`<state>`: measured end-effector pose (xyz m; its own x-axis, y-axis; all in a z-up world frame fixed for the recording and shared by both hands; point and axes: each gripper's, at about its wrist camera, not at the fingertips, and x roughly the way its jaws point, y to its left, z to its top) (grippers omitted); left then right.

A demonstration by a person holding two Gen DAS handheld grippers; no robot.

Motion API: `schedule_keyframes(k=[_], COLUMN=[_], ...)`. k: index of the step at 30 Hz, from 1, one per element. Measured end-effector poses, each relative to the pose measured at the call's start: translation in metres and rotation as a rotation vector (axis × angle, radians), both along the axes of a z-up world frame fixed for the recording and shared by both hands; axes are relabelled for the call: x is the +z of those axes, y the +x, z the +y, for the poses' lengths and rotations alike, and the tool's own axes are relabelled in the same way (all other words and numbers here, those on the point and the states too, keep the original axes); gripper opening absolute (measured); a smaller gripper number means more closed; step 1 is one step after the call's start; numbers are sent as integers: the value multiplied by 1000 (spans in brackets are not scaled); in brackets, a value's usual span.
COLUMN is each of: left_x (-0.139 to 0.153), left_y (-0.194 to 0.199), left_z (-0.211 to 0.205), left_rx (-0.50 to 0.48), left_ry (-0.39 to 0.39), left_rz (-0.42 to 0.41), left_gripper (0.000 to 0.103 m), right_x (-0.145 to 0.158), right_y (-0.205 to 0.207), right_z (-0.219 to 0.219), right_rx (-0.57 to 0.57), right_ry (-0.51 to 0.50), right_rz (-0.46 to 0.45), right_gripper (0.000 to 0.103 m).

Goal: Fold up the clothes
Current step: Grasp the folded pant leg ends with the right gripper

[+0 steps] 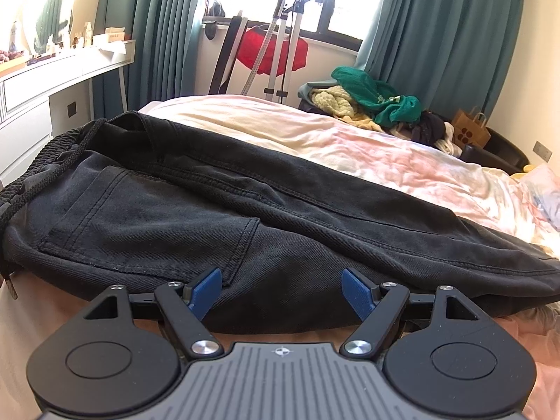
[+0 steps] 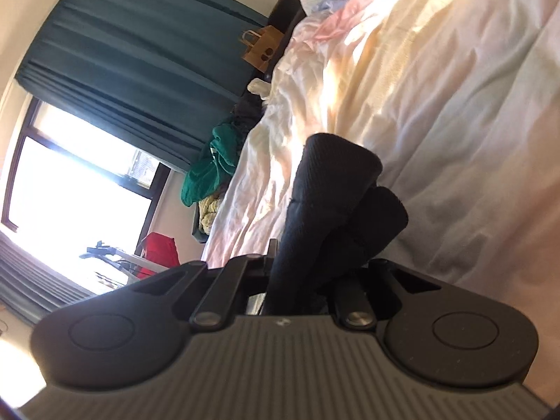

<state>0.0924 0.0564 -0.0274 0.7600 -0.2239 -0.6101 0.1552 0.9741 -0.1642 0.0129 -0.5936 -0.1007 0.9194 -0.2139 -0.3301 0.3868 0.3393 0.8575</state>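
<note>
The black trousers point(image 1: 217, 203) lie flat along the near edge of the bed point(image 1: 385, 161), waistband and drawcord toward the bed's left end, a patch pocket facing up, the legs running off toward the right end; the pink and cream cover is bare beyond them. The left gripper point(image 1: 282, 292) hangs just at the near edge of the trousers with its jaws wide, the blue pads point(image 1: 206, 288) apart and nothing between them; whether the pads touch the cloth cannot be told.

In the right wrist view, tilted hard to one side, the right gripper point(image 2: 297, 280) has its jaws narrow and clamped on a doubled fold of black cloth point(image 2: 336, 189); the fold stands up out of the jaws in two rounded lobes, clear of the bed cover behind it; the pads themselves are hidden by the cloth.

At the far edge of the bed a heap of clothes point(image 1: 371, 101), green and yellow on top, sits near a brown paper bag point(image 1: 470, 127); teal curtains point(image 1: 451, 24) frame a bright window; a white desk point(image 1: 52, 70) stands past the bed's left end.
</note>
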Motion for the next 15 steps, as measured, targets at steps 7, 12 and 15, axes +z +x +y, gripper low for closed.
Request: schedule_keyframes(k=[7,12,15], left_x=[3,5,6], left_y=[2,5,13], left_z=[2,-2,-9], left_rx=[19,18,27], left_ry=[1,17,18], left_rz=[-30,-54,-59], left_gripper=[80,80,80], right_x=[-10,-8,-6], right_y=[0,2,2], right_z=[-4,-2,-1], right_rx=[-13,-11,-10], right_ry=[47,22,7], right_rz=[56,75,81], right_gripper=[11,11,11])
